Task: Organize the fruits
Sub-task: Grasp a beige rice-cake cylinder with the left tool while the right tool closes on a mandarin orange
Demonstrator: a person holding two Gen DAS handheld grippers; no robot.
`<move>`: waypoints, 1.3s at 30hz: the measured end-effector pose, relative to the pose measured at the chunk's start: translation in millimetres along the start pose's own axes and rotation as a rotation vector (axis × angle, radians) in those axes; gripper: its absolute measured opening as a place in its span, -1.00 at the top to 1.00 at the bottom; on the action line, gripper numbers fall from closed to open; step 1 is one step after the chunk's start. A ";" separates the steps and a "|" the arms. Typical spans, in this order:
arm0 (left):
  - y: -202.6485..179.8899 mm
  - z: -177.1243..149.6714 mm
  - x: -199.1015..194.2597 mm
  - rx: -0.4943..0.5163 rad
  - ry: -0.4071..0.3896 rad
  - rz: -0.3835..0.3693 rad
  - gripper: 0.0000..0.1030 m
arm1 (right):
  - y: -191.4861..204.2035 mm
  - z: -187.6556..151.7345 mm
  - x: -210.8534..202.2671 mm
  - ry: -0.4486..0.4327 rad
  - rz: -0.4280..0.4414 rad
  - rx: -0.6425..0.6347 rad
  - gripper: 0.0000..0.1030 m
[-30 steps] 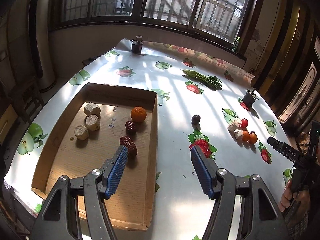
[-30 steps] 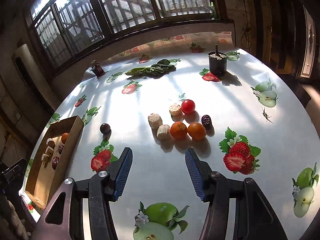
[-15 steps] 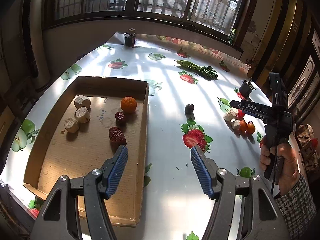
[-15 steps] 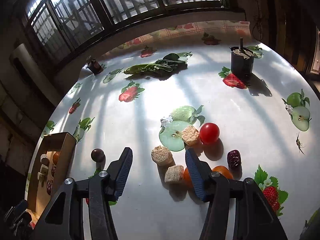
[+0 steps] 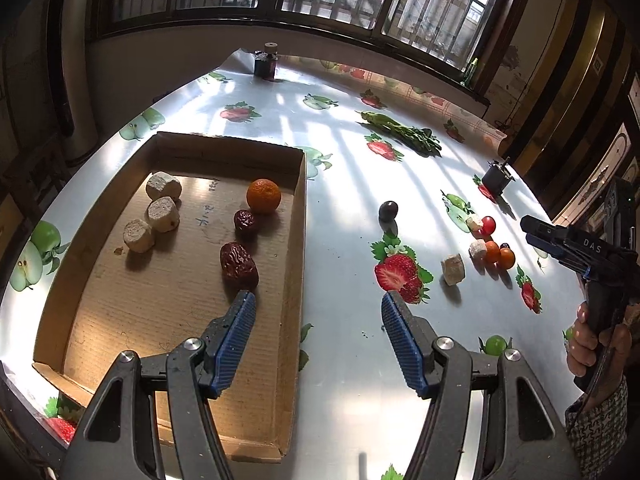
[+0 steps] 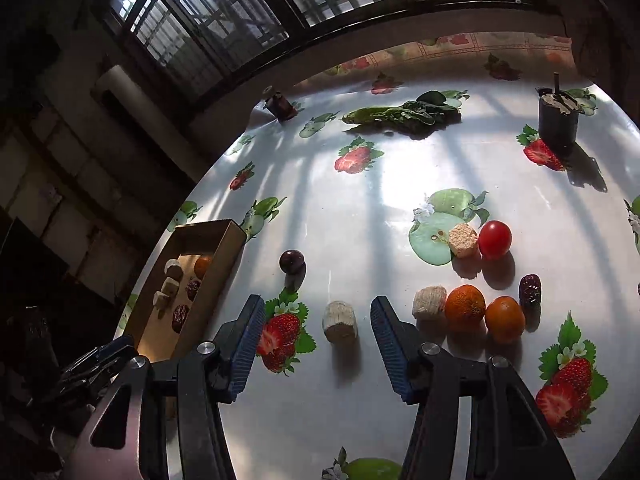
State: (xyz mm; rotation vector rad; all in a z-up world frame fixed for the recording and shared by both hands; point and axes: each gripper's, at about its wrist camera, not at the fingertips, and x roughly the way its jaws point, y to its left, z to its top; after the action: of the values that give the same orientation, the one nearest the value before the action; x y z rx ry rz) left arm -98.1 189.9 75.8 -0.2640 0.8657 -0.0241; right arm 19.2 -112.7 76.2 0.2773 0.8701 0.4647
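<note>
A cardboard tray holds three beige chunks, an orange and two red dates. My left gripper is open and empty, over the tray's right wall. My right gripper is open, with a beige chunk lying on the table between its fingers, not gripped. To its right lie another beige chunk, two oranges, a date, a tomato and a third chunk. A dark plum lies towards the tray.
A bunch of green leaves lies at the back of the fruit-print table. A dark cup stands at the right, a small dark jar at the far edge. The right gripper shows in the left wrist view.
My right gripper has moved left and down, and one beige chunk, now apart from the pile, lies between its fingers. My left gripper has drifted slightly over the tray's right wall.
</note>
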 end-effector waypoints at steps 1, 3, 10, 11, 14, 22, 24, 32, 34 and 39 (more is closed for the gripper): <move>-4.2 -1.3 2.5 0.008 0.007 -0.008 -0.26 | -8.1 -1.1 -7.0 -0.028 -0.083 0.005 -0.15; -13.4 -3.5 7.4 0.028 0.021 -0.022 -0.26 | -24.6 -3.9 -10.0 -0.034 -0.202 0.024 -0.15; -44.1 -10.1 22.1 0.110 0.051 -0.033 -0.26 | -61.5 -15.4 17.2 0.003 -0.263 0.132 0.16; -48.2 -10.6 24.8 0.122 0.054 -0.033 -0.26 | -62.7 -16.0 20.1 -0.001 -0.271 0.135 0.16; -60.3 -10.9 35.3 0.156 0.065 -0.036 -0.26 | -64.9 -18.9 27.4 -0.015 -0.276 0.142 0.16; -101.4 -10.3 78.6 0.265 0.091 -0.054 -0.25 | -68.8 -21.8 31.7 -0.053 -0.226 0.155 0.28; -110.8 -9.8 87.7 0.298 0.086 -0.068 -0.25 | -69.3 -22.6 31.0 -0.052 -0.220 0.162 0.33; -128.8 -12.4 117.7 0.386 0.082 -0.100 -0.21 | -64.8 -28.4 24.4 -0.039 -0.251 0.131 0.34; -127.4 -13.7 120.1 0.387 0.075 -0.099 -0.02 | -61.7 -29.6 24.1 -0.031 -0.267 0.107 0.34; -117.3 -12.1 124.4 0.344 0.062 -0.152 0.28 | -56.6 -30.2 27.1 -0.033 -0.300 0.064 0.32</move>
State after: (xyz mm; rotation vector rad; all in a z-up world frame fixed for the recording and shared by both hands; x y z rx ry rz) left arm -16.4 57.8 3.1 -0.0053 0.8858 -0.3218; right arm 26.2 -146.9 16.0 0.2080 0.8782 0.1527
